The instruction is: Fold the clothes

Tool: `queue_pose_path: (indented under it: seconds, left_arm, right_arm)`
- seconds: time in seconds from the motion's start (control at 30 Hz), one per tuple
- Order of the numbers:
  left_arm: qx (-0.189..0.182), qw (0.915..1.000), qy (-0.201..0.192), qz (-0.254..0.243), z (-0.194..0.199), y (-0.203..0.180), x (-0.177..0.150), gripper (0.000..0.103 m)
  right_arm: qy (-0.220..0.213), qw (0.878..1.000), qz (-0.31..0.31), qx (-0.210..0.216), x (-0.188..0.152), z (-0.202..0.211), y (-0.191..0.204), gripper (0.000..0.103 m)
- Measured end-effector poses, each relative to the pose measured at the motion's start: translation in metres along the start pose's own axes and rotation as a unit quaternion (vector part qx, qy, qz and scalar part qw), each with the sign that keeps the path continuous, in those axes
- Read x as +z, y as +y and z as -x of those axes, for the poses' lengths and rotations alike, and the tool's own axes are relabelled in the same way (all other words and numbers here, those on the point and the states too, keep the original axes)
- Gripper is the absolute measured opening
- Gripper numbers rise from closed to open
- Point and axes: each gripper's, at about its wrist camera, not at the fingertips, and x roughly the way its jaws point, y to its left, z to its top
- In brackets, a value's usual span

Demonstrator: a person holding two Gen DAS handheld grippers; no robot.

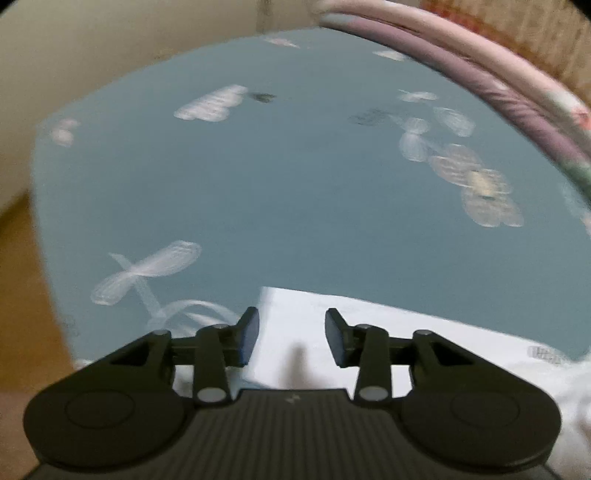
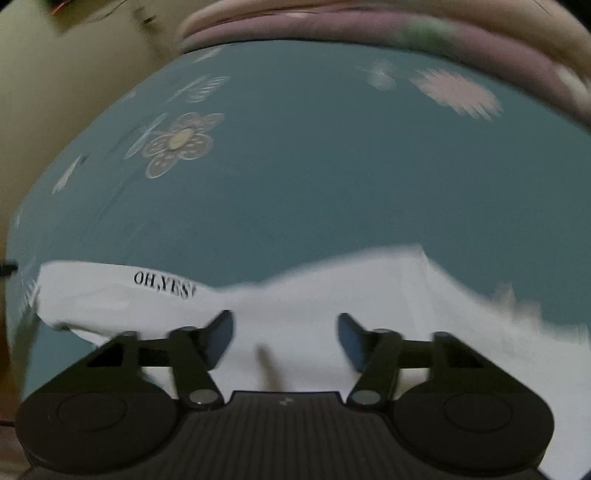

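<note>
White T-shirt printed "OH,YES!" is lying flat on the teal floral bedsheet, near edge, folded pink-purple quilt sitting at the far side. Left gripper and right gripper are hovering over the shirt, jaws spread, pinching nothing.
</note>
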Motion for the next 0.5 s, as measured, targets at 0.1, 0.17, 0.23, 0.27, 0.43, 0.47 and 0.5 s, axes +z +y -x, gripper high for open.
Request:
queue_pose_path:
  seconds: [0.1, 0.17, 0.23, 0.27, 0.43, 0.47, 0.5]
  left_arm:
    - [-0.069, 0.9971, 0.019, -0.024, -0.018, -0.043, -0.001, 0.04]
    - [-0.115, 0.992, 0.032, -0.039, -0.029, -0.071, -0.002, 0.04]
    - [-0.159, 0.9845, 0.044, -0.058, -0.041, -0.1, -0.004, 0.04]
    - [-0.176, 0.9805, 0.051, -0.072, -0.045, -0.113, -0.006, 0.041]
    - [-0.221, 0.9632, 0.073, -0.133, -0.056, -0.16, -0.022, 0.049]
    - [-0.229, 0.9597, 0.077, -0.144, -0.058, -0.168, -0.026, 0.049]
    - [-0.236, 0.9559, 0.081, -0.155, -0.06, -0.176, -0.03, 0.049]
  right_arm:
    - [0.004, 0.999, 0.049, 0.004, 0.027, -0.02, 0.012, 0.027]
    - [0.007, 0.997, 0.081, 0.007, 0.045, -0.034, 0.019, 0.024]
    - [0.011, 0.993, 0.113, 0.009, 0.063, -0.047, 0.027, 0.022]
    - [0.023, 0.992, 0.122, 0.008, 0.064, -0.052, 0.025, 0.02]
    - [0.086, 0.982, 0.171, -0.001, 0.044, -0.057, 0.021, 0.015]
    - [0.095, 0.98, 0.175, -0.003, 0.037, -0.054, 0.02, 0.015]
    - [0.103, 0.979, 0.179, -0.005, 0.03, -0.05, 0.019, 0.015]
